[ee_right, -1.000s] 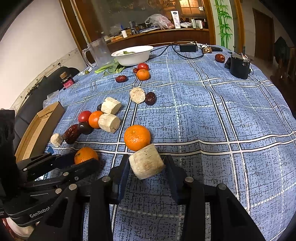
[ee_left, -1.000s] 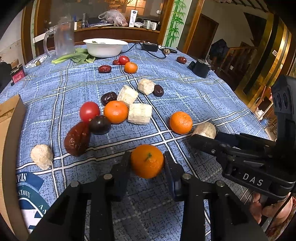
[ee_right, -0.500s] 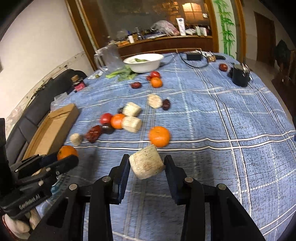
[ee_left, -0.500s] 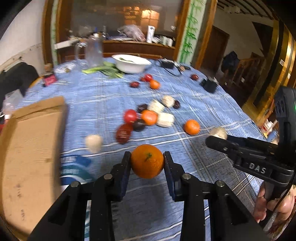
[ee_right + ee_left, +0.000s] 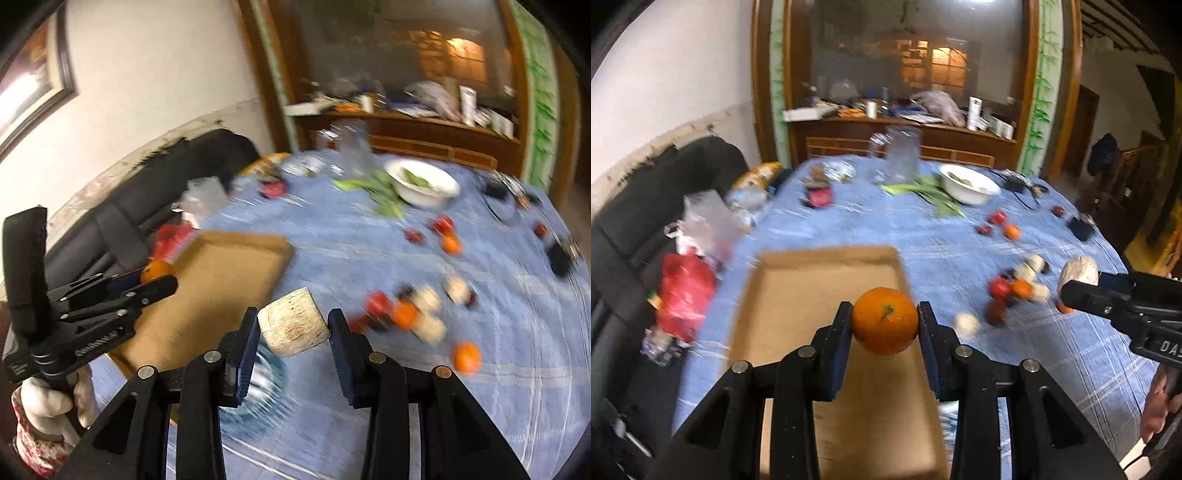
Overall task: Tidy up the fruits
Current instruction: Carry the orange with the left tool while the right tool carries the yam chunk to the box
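The left gripper point(image 5: 885, 320) pinches an orange point(image 5: 885, 320) across its widest girth, both pads flat on the rind, above the near end of the cardboard box point(image 5: 798, 295). The fruit looks firm and moderately heavy, with a smooth skin likely to slip if the squeeze slackens; grip at the equator, not near the stem.

The right gripper point(image 5: 293, 322) clamps a pale cylindrical chunk point(image 5: 293, 322) by its curved sides, just beside the box's right edge and above the blue tablecloth point(image 5: 498, 387). The chunk appears light, rigid and rough, so it should hold well. It sits slightly tilted between the pads. Remaining fruits point(image 5: 402, 314) lie well right of the box.
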The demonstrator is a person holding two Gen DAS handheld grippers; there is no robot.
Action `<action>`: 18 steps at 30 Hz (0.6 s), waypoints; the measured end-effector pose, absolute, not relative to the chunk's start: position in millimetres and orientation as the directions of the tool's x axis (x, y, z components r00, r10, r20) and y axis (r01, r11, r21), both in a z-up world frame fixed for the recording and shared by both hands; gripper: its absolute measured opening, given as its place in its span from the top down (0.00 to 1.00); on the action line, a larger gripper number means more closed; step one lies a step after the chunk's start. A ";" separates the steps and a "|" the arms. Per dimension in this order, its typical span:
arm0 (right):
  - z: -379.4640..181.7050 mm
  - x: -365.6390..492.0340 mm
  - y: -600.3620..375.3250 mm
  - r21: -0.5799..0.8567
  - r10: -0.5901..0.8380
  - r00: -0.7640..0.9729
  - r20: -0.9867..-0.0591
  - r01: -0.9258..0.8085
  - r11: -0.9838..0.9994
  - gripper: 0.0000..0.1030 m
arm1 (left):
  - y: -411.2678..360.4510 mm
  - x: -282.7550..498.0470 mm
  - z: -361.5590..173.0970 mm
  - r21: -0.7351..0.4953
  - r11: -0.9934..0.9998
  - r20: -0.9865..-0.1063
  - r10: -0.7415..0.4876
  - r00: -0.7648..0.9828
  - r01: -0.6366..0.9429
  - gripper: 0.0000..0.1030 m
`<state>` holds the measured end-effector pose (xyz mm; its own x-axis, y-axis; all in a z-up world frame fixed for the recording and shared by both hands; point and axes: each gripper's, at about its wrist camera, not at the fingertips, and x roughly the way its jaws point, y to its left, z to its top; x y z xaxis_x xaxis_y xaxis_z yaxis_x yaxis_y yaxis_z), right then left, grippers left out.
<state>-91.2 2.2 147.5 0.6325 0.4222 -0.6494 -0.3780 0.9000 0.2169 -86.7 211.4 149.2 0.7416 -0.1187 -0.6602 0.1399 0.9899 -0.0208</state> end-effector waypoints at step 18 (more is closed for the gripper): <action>78.8 50.6 136.6 0.263 0.447 0.454 -0.771 -0.412 0.872 0.60 | 291.4 52.0 68.4 -0.029 0.999 -0.806 -0.005 0.592 -0.031 0.67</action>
